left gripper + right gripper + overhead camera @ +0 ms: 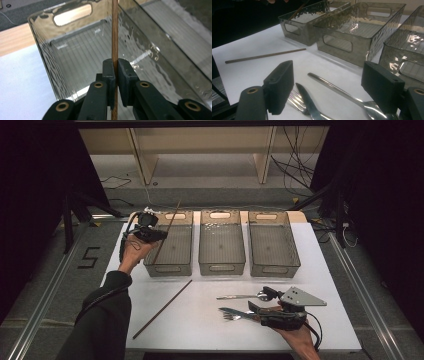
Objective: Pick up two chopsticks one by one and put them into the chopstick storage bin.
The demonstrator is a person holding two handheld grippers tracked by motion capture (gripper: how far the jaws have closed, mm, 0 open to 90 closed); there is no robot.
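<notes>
1. Wooden stick (pixel 114 30) is pinched between the left gripper's (pixel 148 233) jaws, which are pressed together on it; in the left gripper view the stick runs straight up the middle of the frame.
2. Below and behind it is the left bin (pixel 170 265), at upper left of the high view. The stick's long axis slants from the bin's near left corner toward its far rim, tilted above the bin's floor rather than lying in it.
3. Judging from this, the stick is about to be let go into that bin, lengthwise along it.
4. Right gripper (pixel 252 309), at lower right of the high view, has its jaws spread with nothing between them, just over a fork (pixel 298 101), knife (pixel 308 102) and spoon (pixel 342 92) on the table (pixel 210 320).
5. A second stick (pixel 162 309) lies diagonally at lower left, nearer the left hand.
</notes>
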